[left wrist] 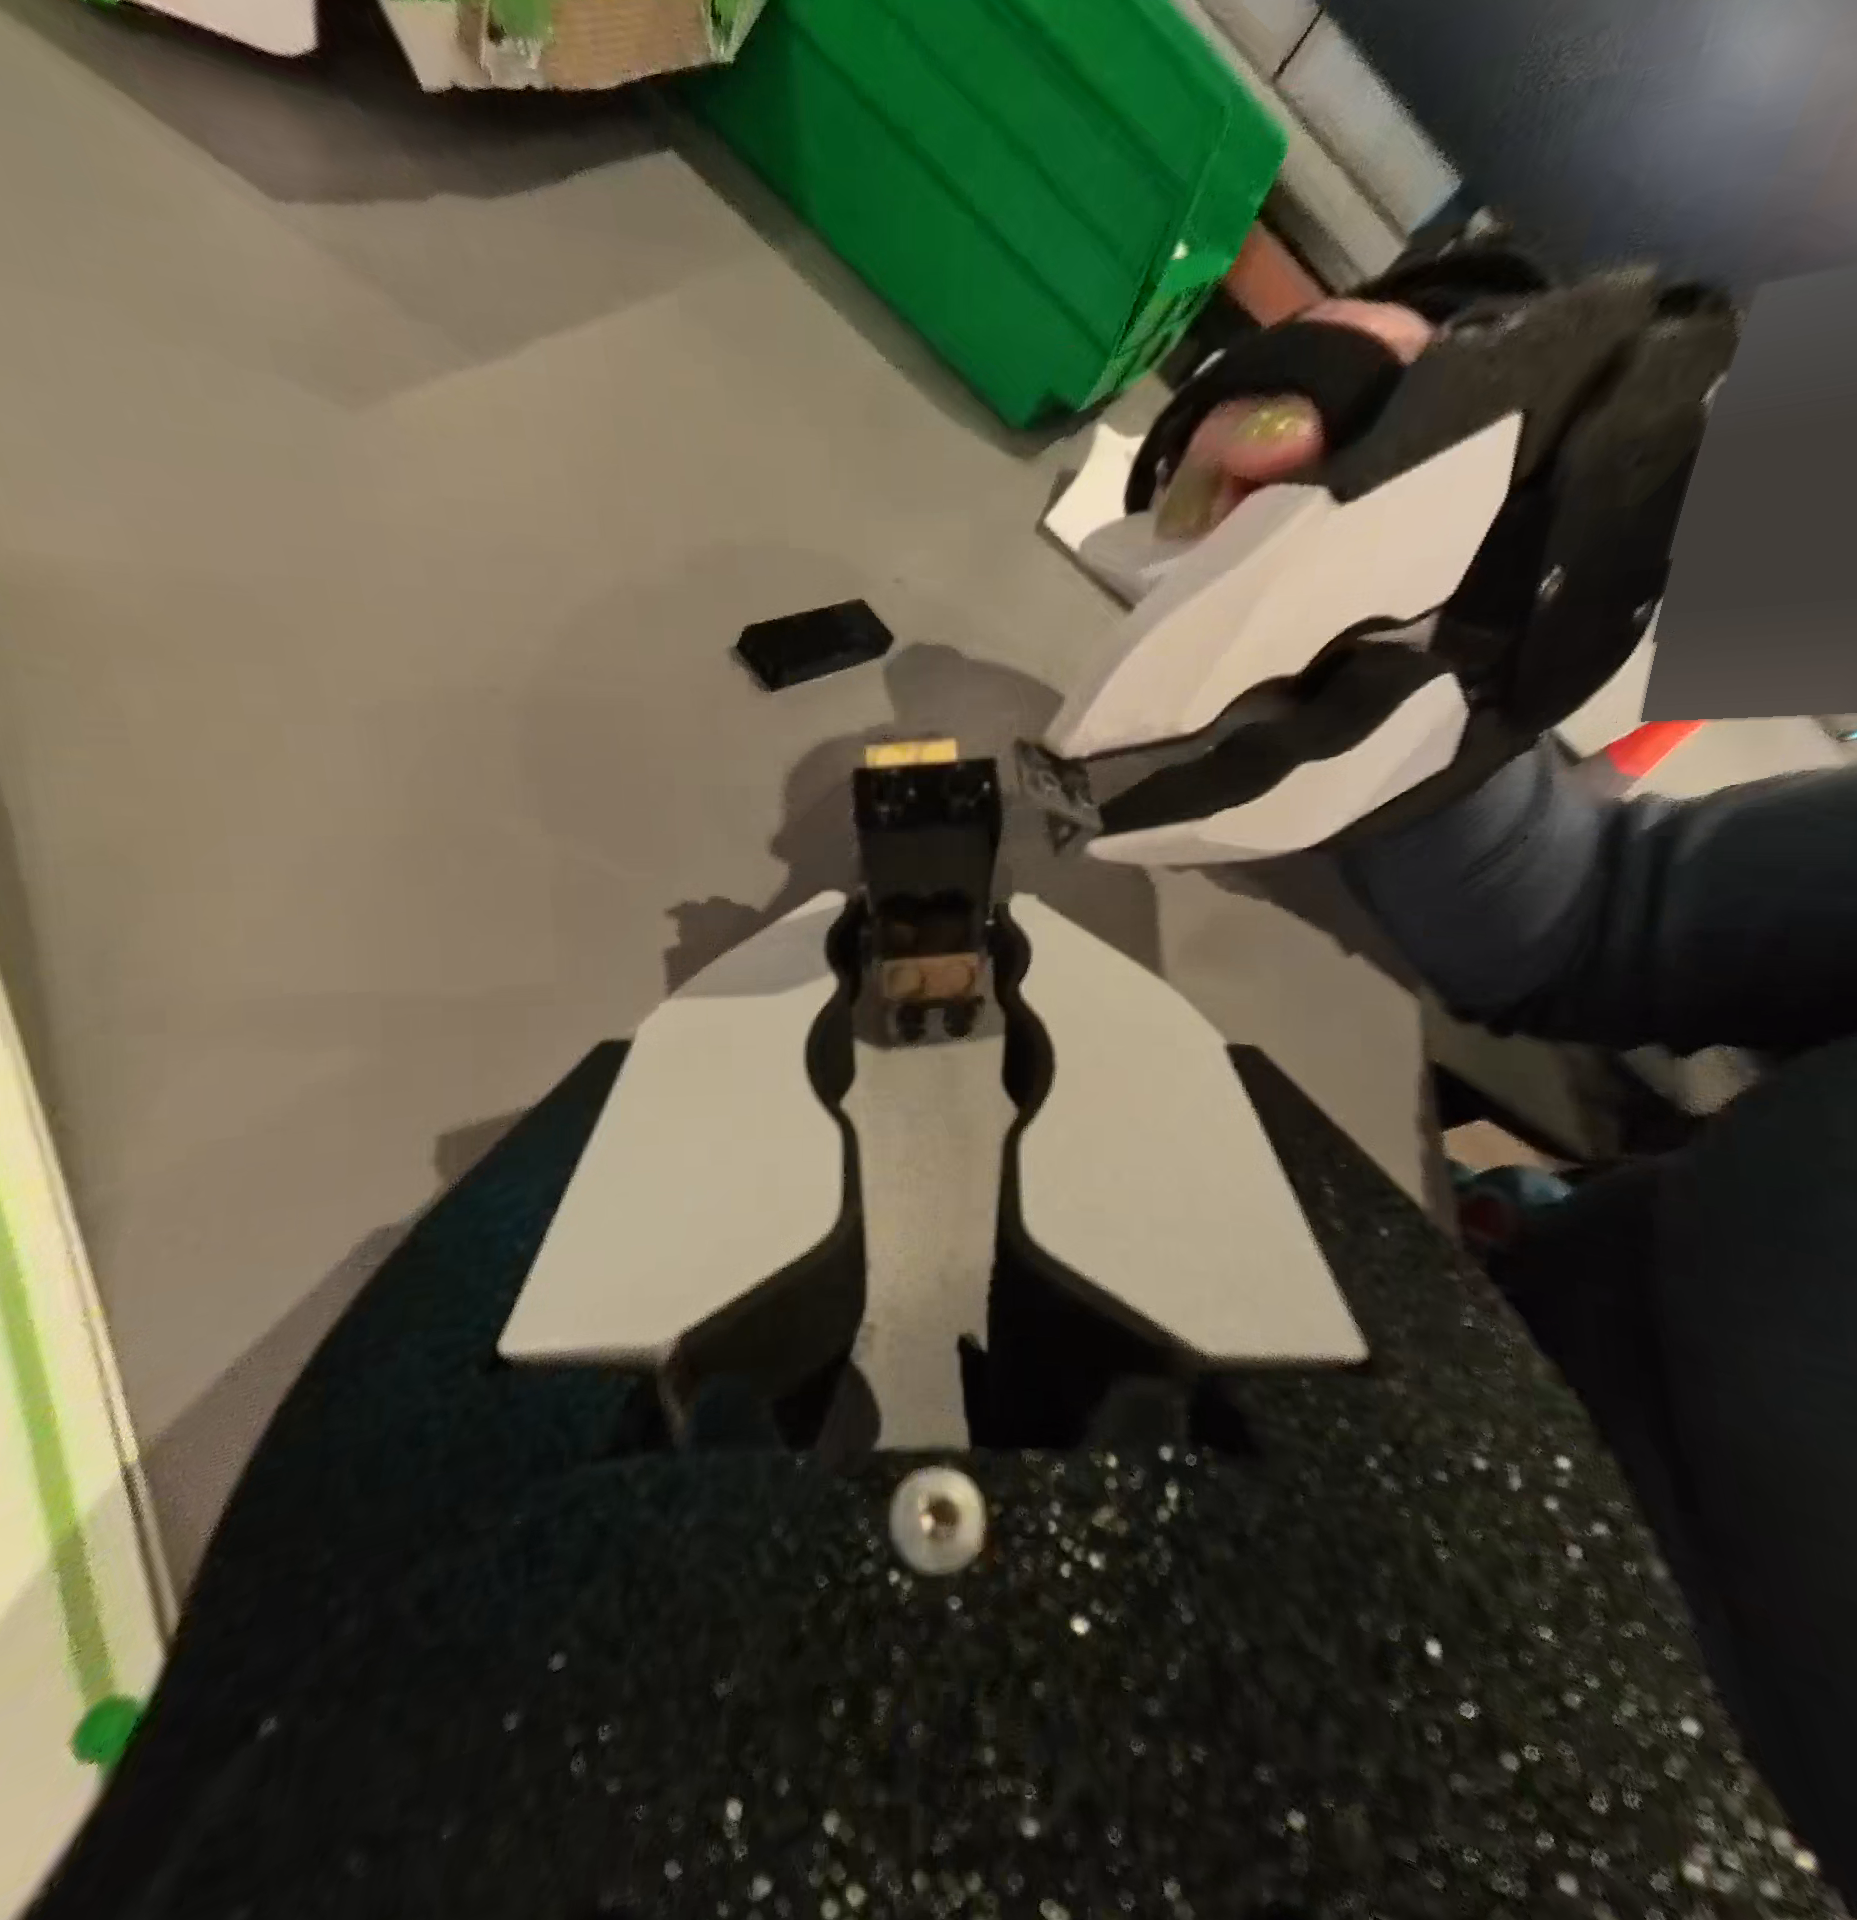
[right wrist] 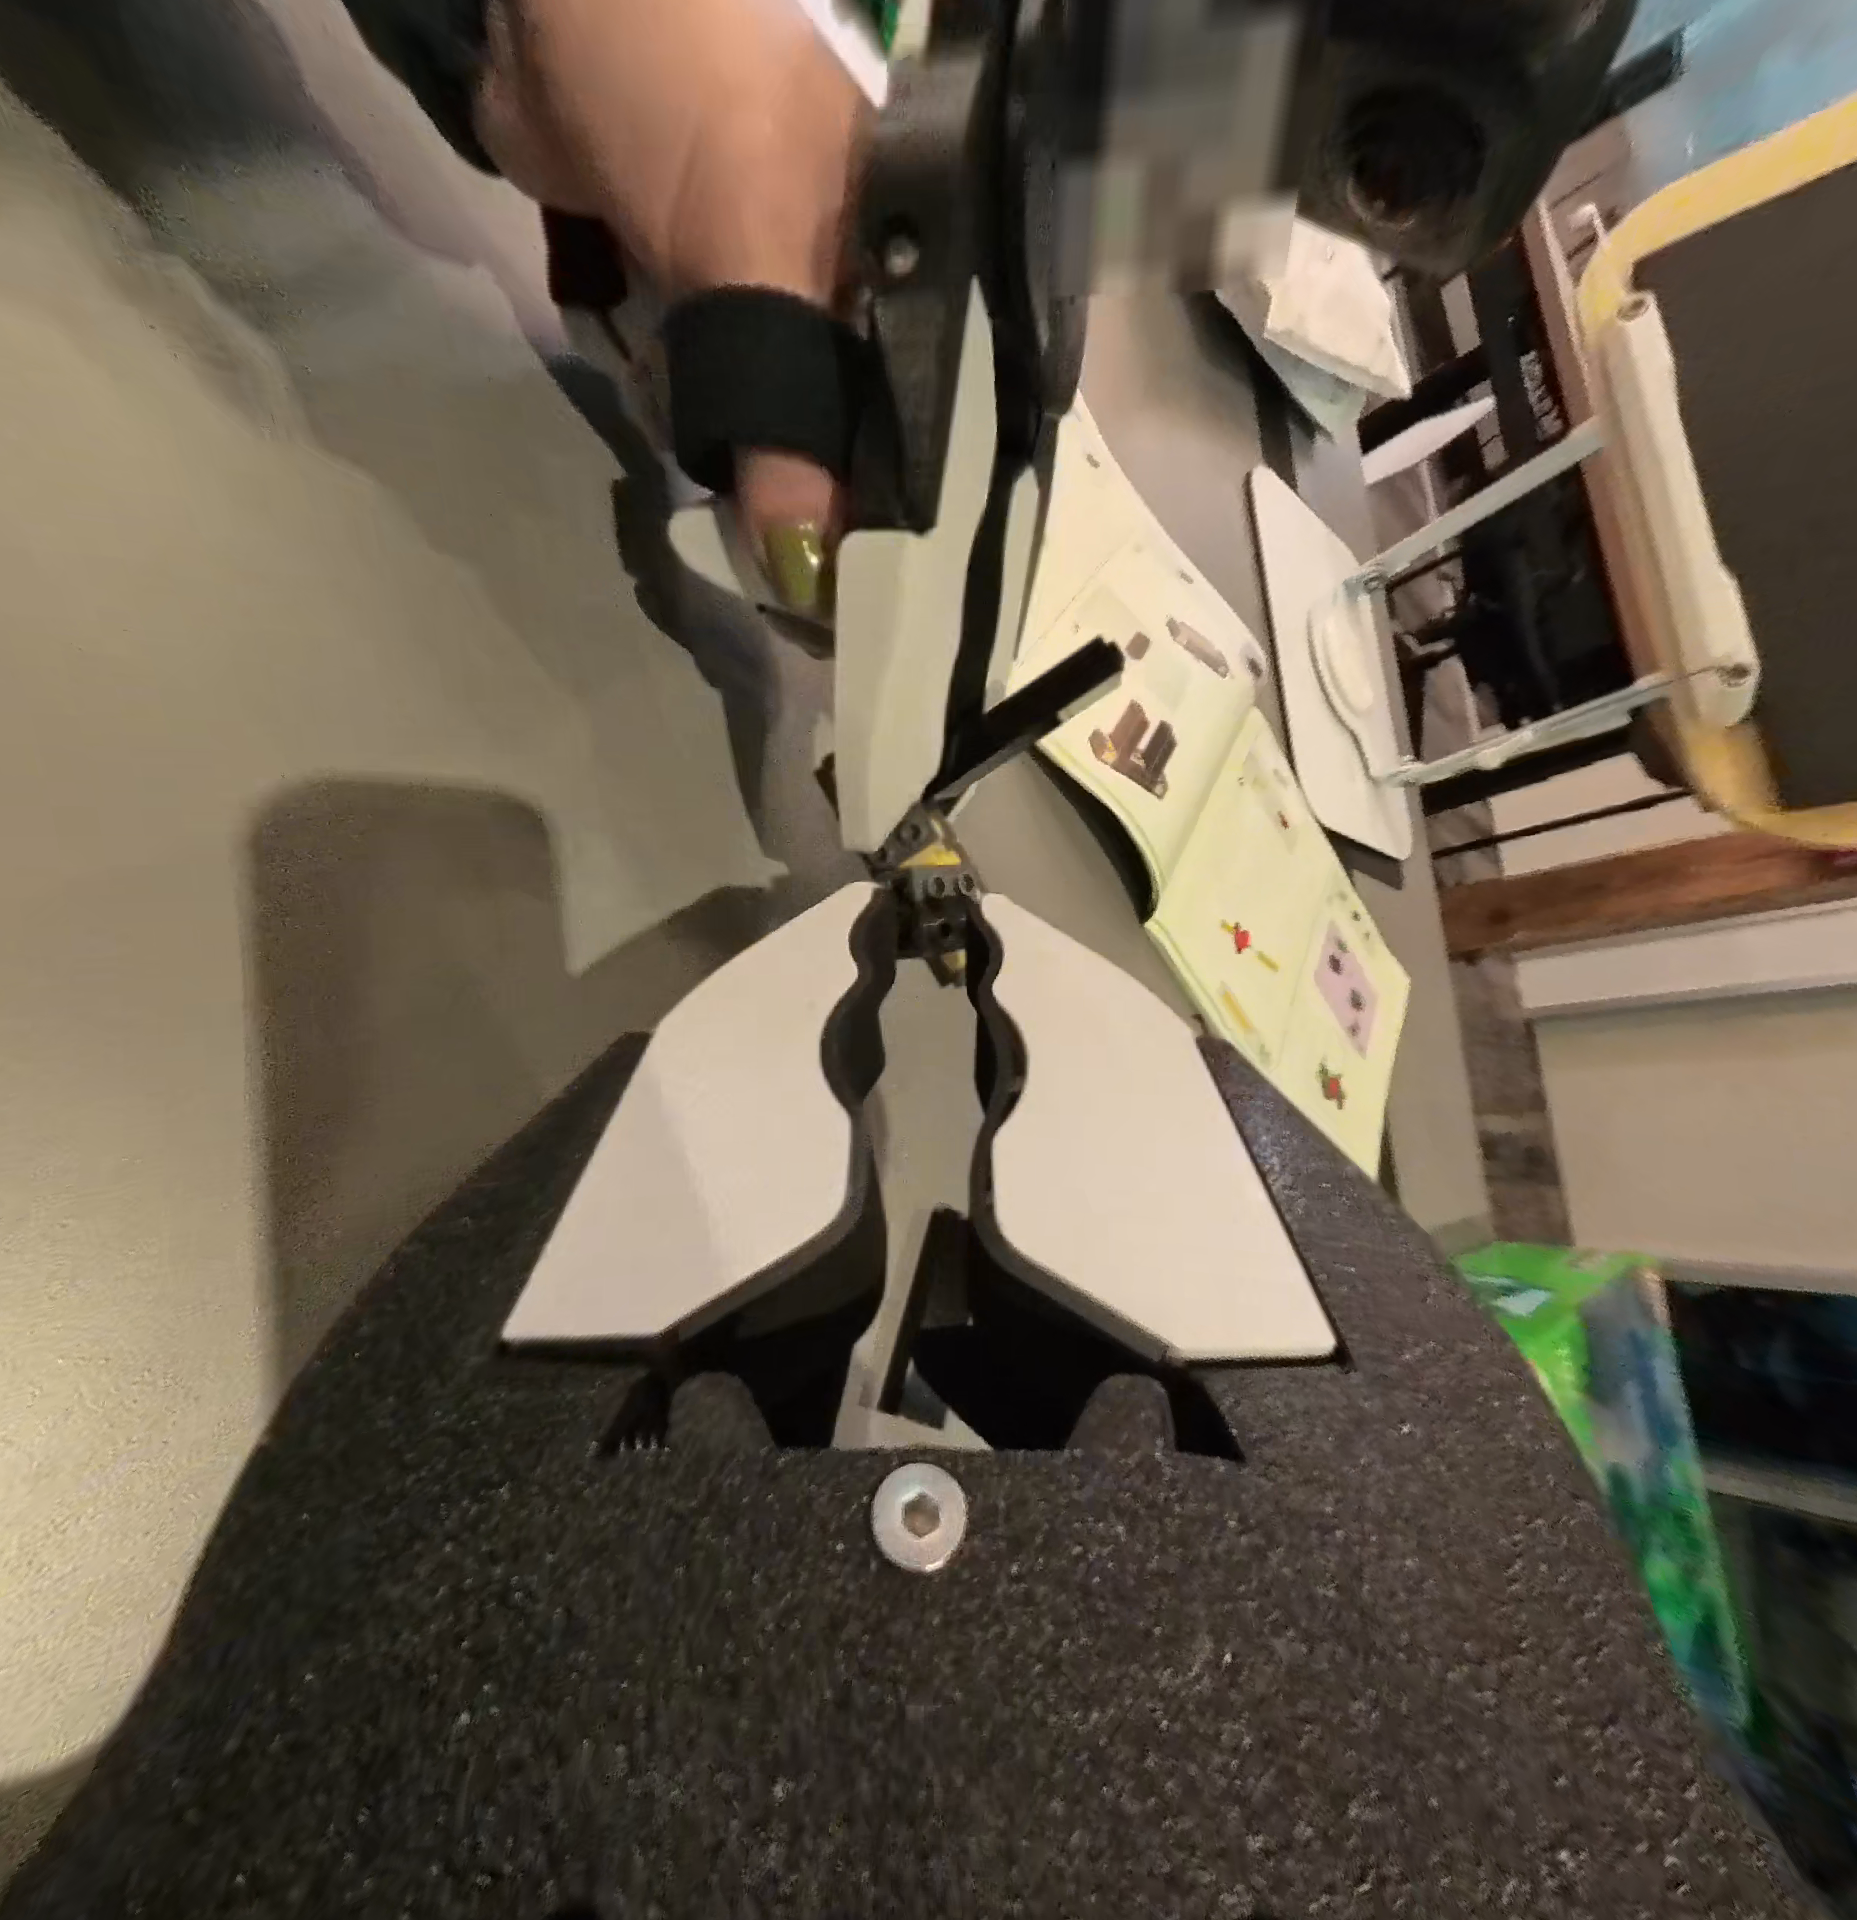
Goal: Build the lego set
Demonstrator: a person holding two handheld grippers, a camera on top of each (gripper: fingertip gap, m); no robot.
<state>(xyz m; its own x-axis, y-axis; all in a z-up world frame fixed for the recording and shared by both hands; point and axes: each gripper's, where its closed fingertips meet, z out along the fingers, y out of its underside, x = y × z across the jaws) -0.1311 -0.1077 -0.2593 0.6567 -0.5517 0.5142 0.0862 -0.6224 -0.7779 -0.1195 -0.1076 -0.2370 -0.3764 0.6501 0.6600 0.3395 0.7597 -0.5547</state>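
My left gripper (left wrist: 922, 940) is shut on a black lego assembly (left wrist: 926, 842) with a tan and yellow end, held above the grey table (left wrist: 384, 623). My right gripper (left wrist: 1071, 812) comes in from the right, shut on a small dark lego piece (left wrist: 1057, 800) just beside the assembly's far end. In the right wrist view my right gripper (right wrist: 929, 920) holds that small piece (right wrist: 939, 902) at its tips. The left gripper (right wrist: 908, 831) reaches down from above with the long black assembly (right wrist: 1049, 701). The piece and the assembly's yellow end nearly touch.
A loose black brick (left wrist: 815, 642) lies on the table beyond the assembly. A green bin (left wrist: 1007, 187) stands at the back. An open instruction booklet (right wrist: 1225, 831) lies on the table to the right. A chair (right wrist: 1682, 520) stands beyond the table edge. The loose black brick (left wrist: 815, 642) sits 11 cm or so from the ends of my left fingers.
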